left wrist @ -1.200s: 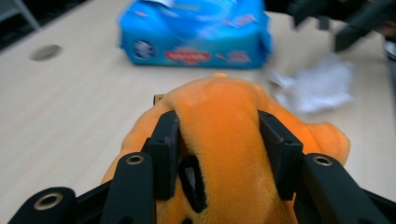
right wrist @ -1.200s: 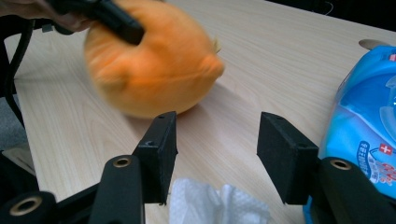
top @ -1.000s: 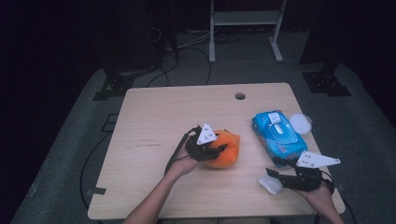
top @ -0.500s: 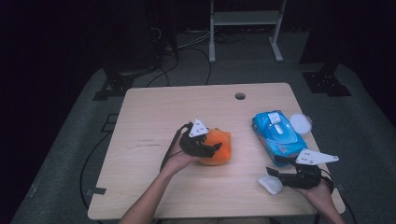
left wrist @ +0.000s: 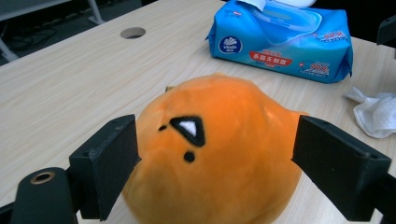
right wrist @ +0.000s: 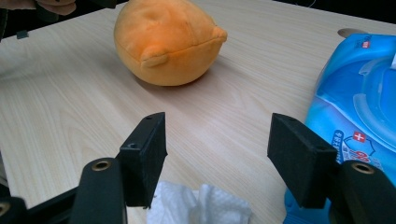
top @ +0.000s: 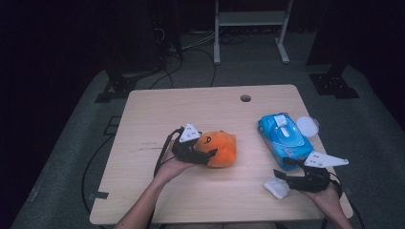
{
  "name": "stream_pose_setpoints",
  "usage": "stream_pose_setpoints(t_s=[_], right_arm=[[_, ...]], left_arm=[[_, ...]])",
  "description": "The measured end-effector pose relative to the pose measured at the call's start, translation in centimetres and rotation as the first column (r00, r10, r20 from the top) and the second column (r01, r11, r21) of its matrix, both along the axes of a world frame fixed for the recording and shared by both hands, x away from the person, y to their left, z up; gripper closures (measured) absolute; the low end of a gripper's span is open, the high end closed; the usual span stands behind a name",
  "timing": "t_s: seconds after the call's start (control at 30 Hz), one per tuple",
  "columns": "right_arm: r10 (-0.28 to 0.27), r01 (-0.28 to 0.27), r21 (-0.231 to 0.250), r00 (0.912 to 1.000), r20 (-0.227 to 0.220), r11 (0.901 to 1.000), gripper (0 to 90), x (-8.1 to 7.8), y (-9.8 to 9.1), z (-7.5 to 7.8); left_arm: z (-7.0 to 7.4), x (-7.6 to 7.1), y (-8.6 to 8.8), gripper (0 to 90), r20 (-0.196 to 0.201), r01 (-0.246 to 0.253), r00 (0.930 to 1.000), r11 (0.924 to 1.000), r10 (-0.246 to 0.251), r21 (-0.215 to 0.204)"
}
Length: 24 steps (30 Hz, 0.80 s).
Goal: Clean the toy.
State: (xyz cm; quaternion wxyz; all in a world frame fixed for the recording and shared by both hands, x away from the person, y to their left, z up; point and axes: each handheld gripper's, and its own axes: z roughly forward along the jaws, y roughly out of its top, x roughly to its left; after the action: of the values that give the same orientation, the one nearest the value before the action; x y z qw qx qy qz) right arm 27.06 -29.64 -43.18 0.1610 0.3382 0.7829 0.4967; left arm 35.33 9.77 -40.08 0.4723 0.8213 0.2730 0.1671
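Straddling the orange plush (top: 220,149) mid-table, left gripper (top: 206,155) lies level, pointing right; jaws just opened, both pads off the fabric. Right gripper (top: 282,177) rests low near the table's (top: 191,109) front right corner, pointing left, jaws just widened, empty above the crumpled wipe (top: 277,187) beside the wipes pack (top: 285,139).

Black tongs (top: 212,153) (brass-ringed screw holes), grey triangular plates, trailing black cables.
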Motion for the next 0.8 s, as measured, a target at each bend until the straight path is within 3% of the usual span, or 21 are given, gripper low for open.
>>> stream_pose_setpoints(t_s=[0.5,0.8], right_arm=[[0.007,-0.007,-0.002,0.9999,-0.013,1.0000,34.4,0.0,0.2,-0.2],[0.006,-0.006,-0.004,0.9998,-0.017,1.0000,33.9,0.0,0.1,-0.3]], left_arm=[[-0.5,-2.0,3.5,12.7,-0.023,-0.018,0.9996,0.9994,0.017,-0.029],[-1.1,-2.9,4.6,11.8,-0.033,-0.034,0.9989,0.9990,0.033,-0.030]])
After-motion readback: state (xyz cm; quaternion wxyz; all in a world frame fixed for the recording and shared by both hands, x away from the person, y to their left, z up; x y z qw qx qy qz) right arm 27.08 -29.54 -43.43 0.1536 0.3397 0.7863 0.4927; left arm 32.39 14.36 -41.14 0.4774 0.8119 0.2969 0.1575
